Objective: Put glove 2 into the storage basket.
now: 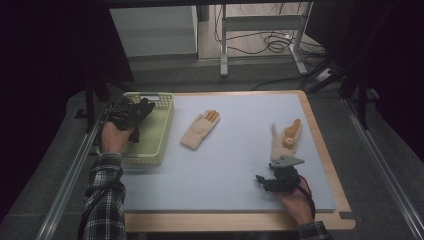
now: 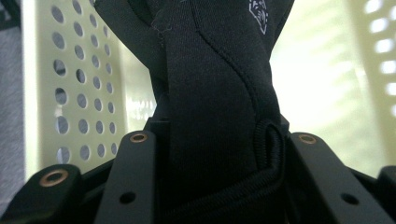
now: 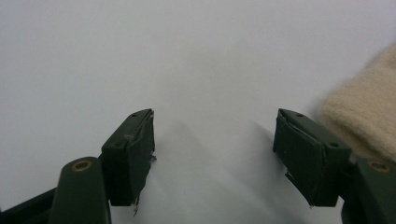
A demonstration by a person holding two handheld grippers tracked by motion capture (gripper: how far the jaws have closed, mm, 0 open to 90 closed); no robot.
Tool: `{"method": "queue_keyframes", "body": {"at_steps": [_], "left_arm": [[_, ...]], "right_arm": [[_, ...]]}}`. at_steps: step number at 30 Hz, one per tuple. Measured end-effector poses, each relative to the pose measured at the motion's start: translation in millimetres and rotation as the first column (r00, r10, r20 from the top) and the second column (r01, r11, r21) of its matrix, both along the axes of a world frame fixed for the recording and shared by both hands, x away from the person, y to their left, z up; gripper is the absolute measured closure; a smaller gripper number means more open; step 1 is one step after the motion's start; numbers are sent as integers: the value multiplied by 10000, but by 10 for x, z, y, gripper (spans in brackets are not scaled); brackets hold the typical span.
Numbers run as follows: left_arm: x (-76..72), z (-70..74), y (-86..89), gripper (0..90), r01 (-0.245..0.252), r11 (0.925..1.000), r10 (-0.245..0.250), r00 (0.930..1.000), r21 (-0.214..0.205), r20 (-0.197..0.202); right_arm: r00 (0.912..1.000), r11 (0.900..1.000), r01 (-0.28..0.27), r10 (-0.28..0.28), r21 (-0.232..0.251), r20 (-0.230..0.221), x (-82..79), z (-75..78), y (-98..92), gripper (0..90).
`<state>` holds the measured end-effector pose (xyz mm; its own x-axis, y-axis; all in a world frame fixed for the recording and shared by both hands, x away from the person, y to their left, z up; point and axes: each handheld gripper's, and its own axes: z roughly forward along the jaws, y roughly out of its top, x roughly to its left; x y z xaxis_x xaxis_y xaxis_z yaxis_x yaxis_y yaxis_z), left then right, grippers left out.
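Surface [image 1: 235, 165]: pale grey mat on wooden board. Basket [image 1: 157, 132]: light green, perforated walls, at left edge of surface. Left hand-held gripper [image 1: 131, 114]: over basket, jaws clamped on black glove [image 2: 215, 93], which hangs above basket. Right hand-held gripper [image 3: 214, 154]: low over surface, jaws wide, nothing between. Cream glove [image 1: 286, 139]: just beyond it. Second cream glove [image 1: 200, 129]: lying mid-surface, near basket.
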<state>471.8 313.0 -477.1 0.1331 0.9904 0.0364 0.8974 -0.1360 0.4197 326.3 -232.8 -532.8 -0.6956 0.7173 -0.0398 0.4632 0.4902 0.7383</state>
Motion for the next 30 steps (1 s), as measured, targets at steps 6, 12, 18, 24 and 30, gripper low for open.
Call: {"method": "queue_keyframes", "body": {"at_steps": [6, 12, 18, 24, 30], "left_arm": [[135, -193, 15, 585, -206, 9981, 250, 9968, 573, -765], [170, -295, 38, 295, -323, 9971, 405, 9917, 690, -1217], [73, -112, 74, 79, -132, 9989, 168, 9966, 452, -811], [-144, 169, 139, 35, 500, 9937, -464, 9982, -1000, 378], [-402, 331, 60, 16, 1634, 9726, -1364, 9771, -1654, 1631]], "right_arm": [[10000, 10000, -12, 12, 8, -7, 1, 0, -1, 285], [10000, 10000, -21, 21, 11, -13, 1, 0, -1, 283], [10000, 10000, -23, 23, 2, -8, 1, 0, 0, 283], [10000, 10000, -25, 25, -8, 1, 0, -1, 1, 283], [10000, 10000, -28, 28, -17, 12, 0, -1, 1, 283]]}}
